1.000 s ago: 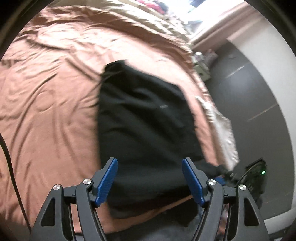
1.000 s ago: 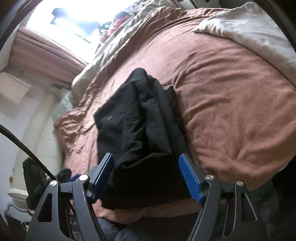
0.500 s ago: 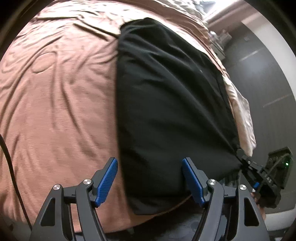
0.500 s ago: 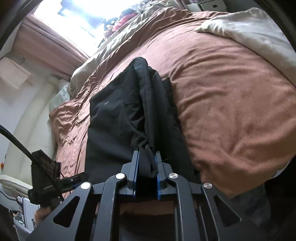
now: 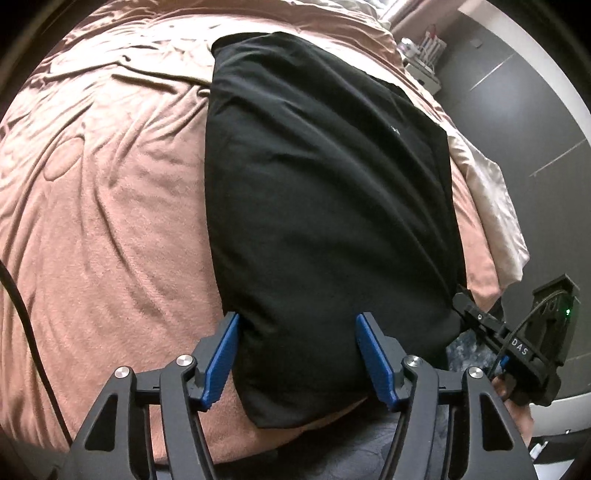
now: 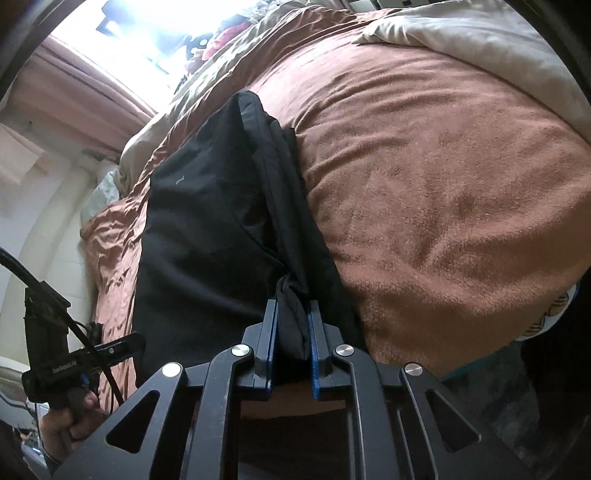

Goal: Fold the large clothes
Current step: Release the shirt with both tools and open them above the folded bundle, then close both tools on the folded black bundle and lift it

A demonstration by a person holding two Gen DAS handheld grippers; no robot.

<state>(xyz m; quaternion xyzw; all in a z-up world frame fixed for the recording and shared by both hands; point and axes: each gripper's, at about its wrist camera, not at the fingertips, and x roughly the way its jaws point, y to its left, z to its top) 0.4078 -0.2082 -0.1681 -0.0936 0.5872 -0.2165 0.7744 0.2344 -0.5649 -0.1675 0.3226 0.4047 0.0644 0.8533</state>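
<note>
A black garment (image 5: 325,184), folded lengthwise, lies on a brown blanket (image 5: 110,221) that covers a bed. My left gripper (image 5: 297,319) hovers over the garment's near end. Its jaws are closing, with the cloth's left corner between the blue pads but not pinched. In the right wrist view my right gripper (image 6: 292,304) is shut on a bunched fold at the near right edge of the garment (image 6: 207,229). That gripper also shows in the left wrist view as the right gripper (image 5: 476,314) at the cloth's right corner. The left gripper (image 6: 122,343) is visible at the lower left, held by a hand (image 6: 66,417).
A beige duvet (image 6: 480,48) lies bunched at the far right of the bed. A bright window (image 6: 129,29) with pink curtains is at the far left. A dark grey wall (image 5: 517,92) and a small stand with items (image 5: 421,55) flank the bed. A black cable (image 5: 22,314) hangs at the left.
My right gripper has shut on the garment's near right edge. My left gripper has dropped closer to the garment's near end, and its jaws have narrowed a little.
</note>
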